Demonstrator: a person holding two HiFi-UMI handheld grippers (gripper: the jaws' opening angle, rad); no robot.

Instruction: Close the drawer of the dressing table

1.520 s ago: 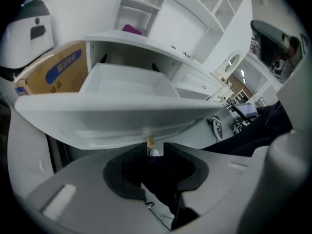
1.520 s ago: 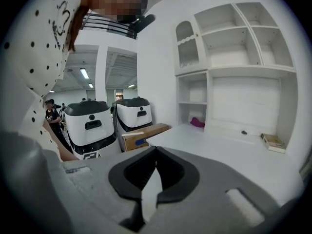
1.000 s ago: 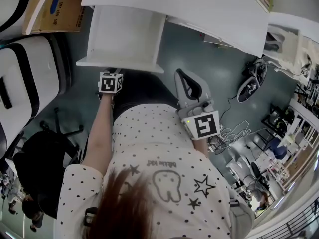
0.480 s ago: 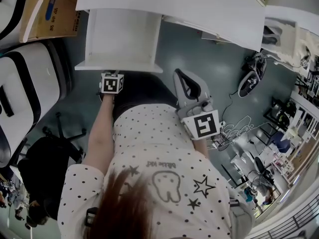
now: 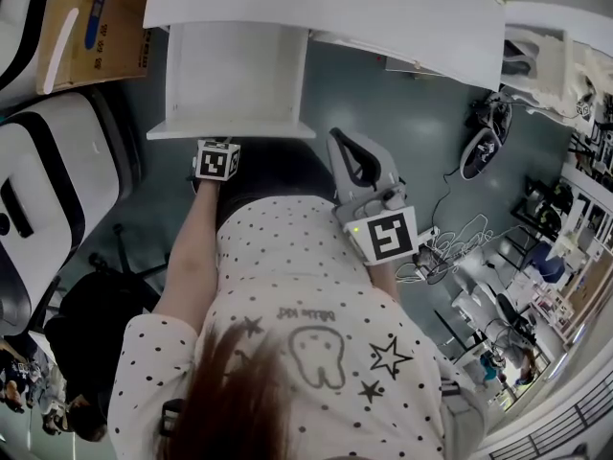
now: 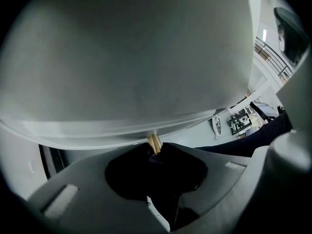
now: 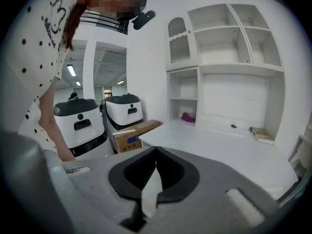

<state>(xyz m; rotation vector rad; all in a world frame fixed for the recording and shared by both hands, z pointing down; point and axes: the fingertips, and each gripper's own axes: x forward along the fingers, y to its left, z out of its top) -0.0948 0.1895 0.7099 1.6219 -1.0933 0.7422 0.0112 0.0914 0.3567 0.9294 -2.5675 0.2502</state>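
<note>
- Item: drawer (image 5: 235,75) of the dressing table (image 5: 335,8). It is a white, box-shaped drawer, drawn well out toward the person from under the left part of the table top. Nothing shows inside it.
- Location: the front panel (image 5: 230,130) forms the near edge, and the far end sits under the top. A cardboard box (image 5: 96,12) lies on the floor further left, apart from the drawer.
- Fitting: one small brass knob (image 6: 154,141) stands out from the front panel at about mid-width. It shows in the left gripper view.
- Left gripper (image 6: 156,149): points steeply down at the front panel. Its jaws have just been closing and now sit pinched on the stem of the knob, with nothing else between them.
- Right gripper (image 7: 156,149): held off to the right, clear of the drawer and aimed across the table top. Its jaws are together and hold nothing.
- Handling, as judged: the drawer is rigid board, stiff and not fragile. It is likely light while empty and probably runs on slides, so a steady, level push toward the far side should carry it in. A push well off-centre may rack it in its opening.
- Hold point, as judged: the knob is small, smooth metal, so a pinch on it can slip. It serves better as a guide than as the bearing point, and the flat panel around it is the sounder surface to press.
- Caution: a light drawer may slam, so ease it over the last stretch.
</note>
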